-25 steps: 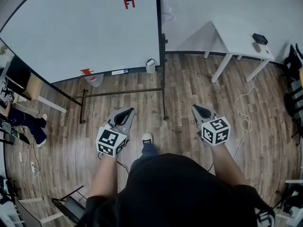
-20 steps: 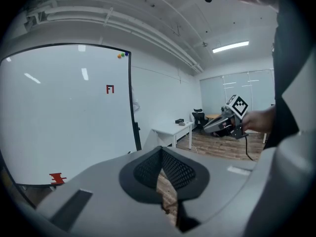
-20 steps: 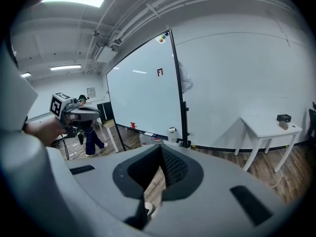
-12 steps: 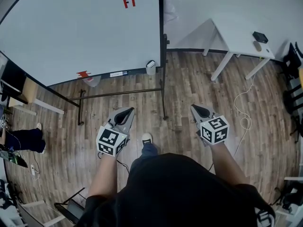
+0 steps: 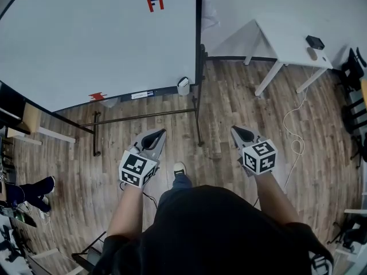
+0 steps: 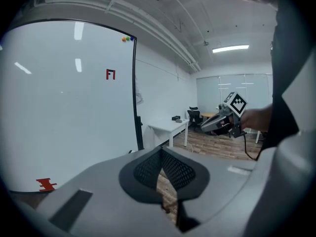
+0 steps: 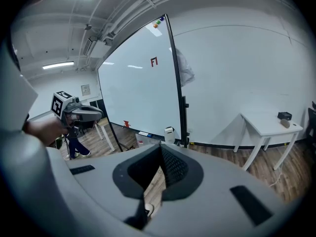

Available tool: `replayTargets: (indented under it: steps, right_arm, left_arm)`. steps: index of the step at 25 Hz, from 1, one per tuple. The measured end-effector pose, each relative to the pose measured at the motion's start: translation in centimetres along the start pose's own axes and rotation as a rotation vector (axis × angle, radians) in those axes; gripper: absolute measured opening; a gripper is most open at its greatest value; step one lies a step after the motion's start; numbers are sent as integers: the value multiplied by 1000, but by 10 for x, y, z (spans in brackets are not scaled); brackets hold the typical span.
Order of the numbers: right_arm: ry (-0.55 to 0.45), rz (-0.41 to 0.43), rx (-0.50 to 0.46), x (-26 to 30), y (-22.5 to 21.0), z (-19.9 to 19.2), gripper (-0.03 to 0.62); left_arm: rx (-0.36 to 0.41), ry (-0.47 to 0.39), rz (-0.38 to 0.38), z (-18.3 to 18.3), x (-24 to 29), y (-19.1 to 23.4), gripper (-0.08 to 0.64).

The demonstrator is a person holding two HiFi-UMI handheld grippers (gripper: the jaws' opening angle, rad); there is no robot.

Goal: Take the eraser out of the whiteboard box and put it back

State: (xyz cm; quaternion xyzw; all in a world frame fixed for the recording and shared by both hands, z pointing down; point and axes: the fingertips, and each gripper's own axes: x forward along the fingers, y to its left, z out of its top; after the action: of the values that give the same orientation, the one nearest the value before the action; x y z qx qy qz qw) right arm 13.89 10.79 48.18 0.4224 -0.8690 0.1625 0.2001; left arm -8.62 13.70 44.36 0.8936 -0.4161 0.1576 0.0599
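The person stood on a wood floor (image 5: 229,107), one shoe (image 5: 179,168) showing between the arms, and held both tools out in front, well short of the whiteboard (image 5: 103,39). The left claw (image 5: 159,133) had its jaws together, tips meeting, with nothing between them. The right claw (image 5: 235,131) was likewise closed and empty, its pads meeting at the tip. Both pointed ahead and a little downward, side by side and well apart from each other.

The box (image 5: 183,85) hung at the lower right corner of the whiteboard, just beside the dark post (image 5: 198,67) of the stand. It was white with something dark at its top (whether that was the eraser could not be told from here). Neither claw was near it. Along the board's bottom rail lay a pale strip (image 5: 141,95) and, further left, a small red piece (image 5: 97,96). A red mark (image 5: 155,4) sat high on the board.

To the right, against the wall, stood a white desk (image 5: 281,39) with a small black thing (image 5: 314,42) and a grey one (image 5: 311,54) near its far end. A pale cable (image 5: 295,130) trailed over the floor below it. At the left edge another person's legs (image 5: 34,191) showed.
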Motion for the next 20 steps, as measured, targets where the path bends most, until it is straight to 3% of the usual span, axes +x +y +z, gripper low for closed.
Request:
replayTargets:
  steps: [20]
  right_arm:
    - [34,-37,30,82,-8,37,-6]
  left_arm:
    - [-15,19,-79,-1,52,88,12]
